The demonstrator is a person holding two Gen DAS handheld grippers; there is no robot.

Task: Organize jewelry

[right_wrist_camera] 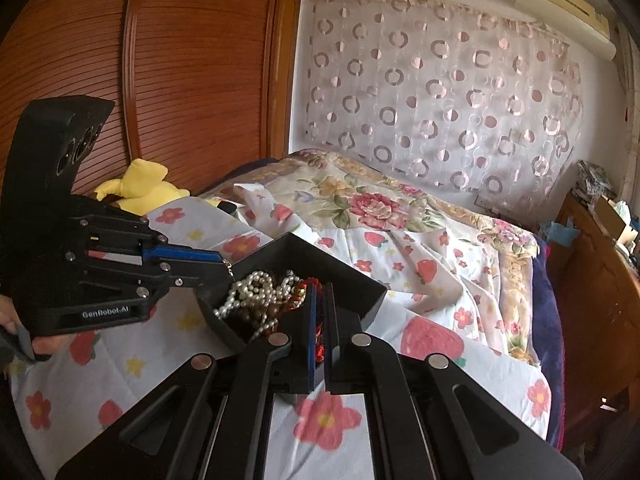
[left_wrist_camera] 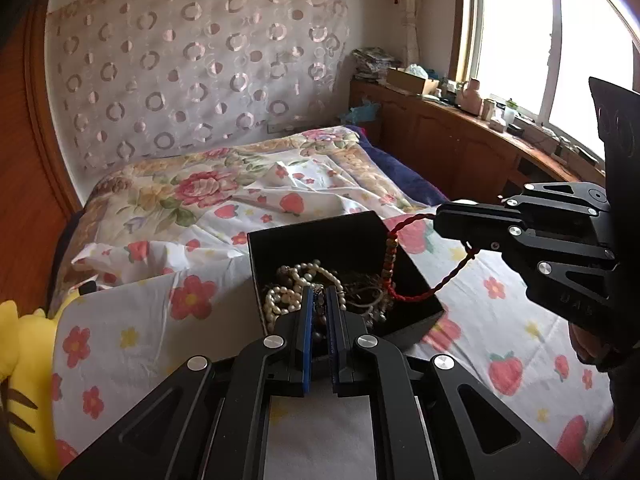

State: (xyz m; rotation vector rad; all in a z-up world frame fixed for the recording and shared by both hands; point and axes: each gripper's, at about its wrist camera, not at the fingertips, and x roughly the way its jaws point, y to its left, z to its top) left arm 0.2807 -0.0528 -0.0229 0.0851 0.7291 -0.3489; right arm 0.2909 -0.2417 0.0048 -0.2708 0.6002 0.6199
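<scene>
Clamped tight, right gripper point(left_wrist_camera: 438, 216) pinches the red cord bracelet point(left_wrist_camera: 420, 294) trailing from the black box point(left_wrist_camera: 416, 276) on the bed point(left_wrist_camera: 120, 332); left gripper point(left_wrist_camera: 319, 300) nips a thin chain. Separation under way; next, lift it clear gently.

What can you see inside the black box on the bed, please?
Inside the black box lies a tangle of white pearl strands and darker beaded pieces. A red cord, pinched by the right gripper, trails out over its rim. The box floor is covered.
</scene>
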